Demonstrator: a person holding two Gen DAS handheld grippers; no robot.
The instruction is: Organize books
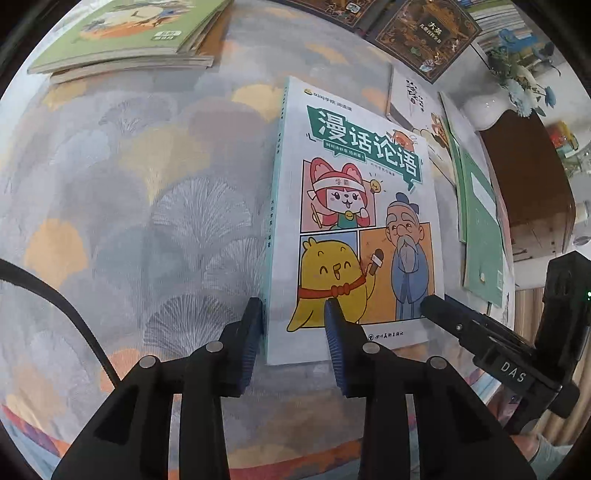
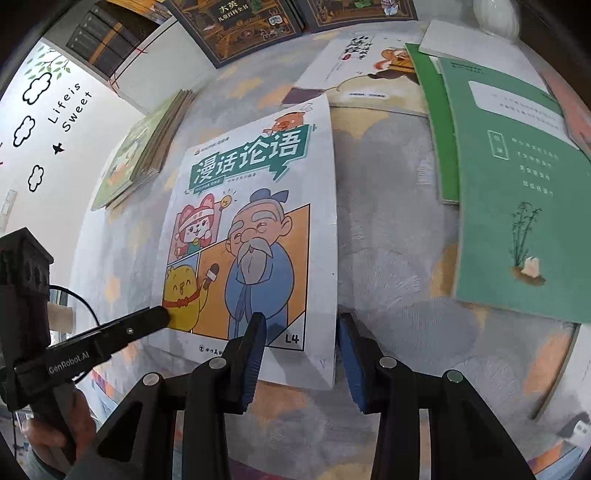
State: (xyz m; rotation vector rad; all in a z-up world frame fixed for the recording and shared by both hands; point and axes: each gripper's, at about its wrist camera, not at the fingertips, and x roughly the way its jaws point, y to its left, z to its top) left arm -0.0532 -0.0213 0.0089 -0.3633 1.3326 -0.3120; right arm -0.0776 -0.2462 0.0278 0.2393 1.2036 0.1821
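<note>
blue ribbed pads sit nearest the lens in both wrist views. the left gripper (image 1: 293, 314) straddles the spine-side bottom corner of the comic book (image 1: 354, 221): one pad stands outside the spine, the other lies over the cover by the yellow chick, and the jaws look drawn in around that corner, though i cannot tell for sure that both pads press. the right gripper (image 2: 301, 328) straddles the opposite bottom corner, one pad over the cover near the robed figure, the other just outside the free page edge; again narrowed around the book, firm contact not certain. the book lies flat on the tablecloth (image 1: 147, 203), at about 12 o'clock from both tongs, its cover glossy, white-bordered, with a thick teal spine. to do this lift well, i judge both grips should bite the whole block of pages, not the cover alone, and rise level together so the soft paperback does not sag or fan open. the cloth is woven, with a ginkgo-leaf pattern in grey, yellow and orange, likely grippy. a stack of thin green books (image 1: 125, 37) lies at 10 o'clock in the left view; flat matte green booklets (image 2: 513, 192) lie at 2 o'clock in the right view; dark ornate hardcovers (image 2: 236, 26) rest at 12 o'clock.
</note>
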